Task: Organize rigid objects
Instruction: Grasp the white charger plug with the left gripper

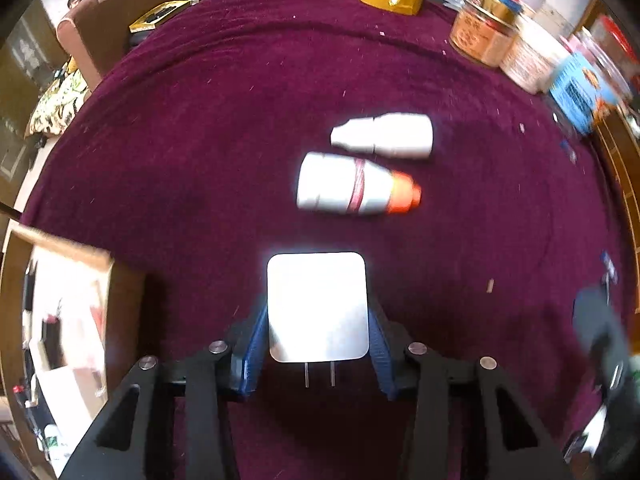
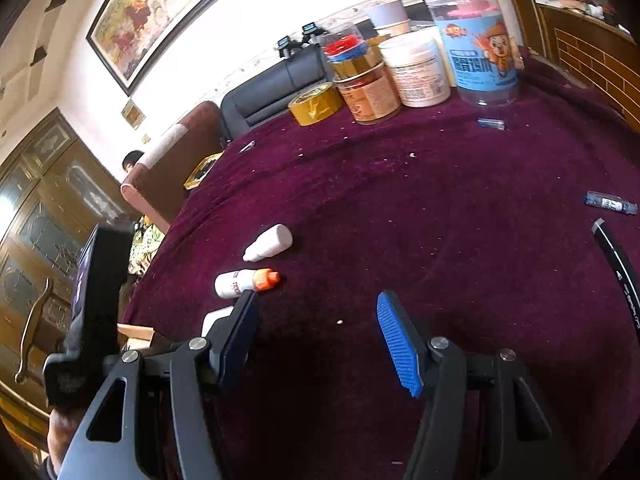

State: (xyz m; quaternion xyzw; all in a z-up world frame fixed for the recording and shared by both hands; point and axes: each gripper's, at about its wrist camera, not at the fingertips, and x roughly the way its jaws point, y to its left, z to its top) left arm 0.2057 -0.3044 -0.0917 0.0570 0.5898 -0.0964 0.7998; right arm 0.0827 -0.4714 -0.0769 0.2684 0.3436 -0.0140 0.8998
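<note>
1. Two tongs in play. Left gripper [image 1: 318, 354] has its blue pads on both sides of the white plug adapter [image 1: 317, 306]; looks clamped, prongs pointing back at the camera.
2. Adapter sits low centre of the left wrist view, over the purple cloth [image 1: 200, 140]. Can't tell if it's lifted clear.
3. Gripped across the flat sides, likely so it won't twist.
4. Right gripper [image 2: 320, 336] is spread wide and empty, hovering over bare cloth.
5. Orange-capped bottle [image 1: 356, 188] and white bottle [image 1: 384, 135] lie side by side just above the adapter, mid-frame; probably next to sort.
6. Open cardboard box [image 1: 72, 252], lower left, is my guess for the drop spot.
7. Jars [image 2: 424, 68] and tape roll [image 2: 316, 103] are parked along the upper right.
</note>
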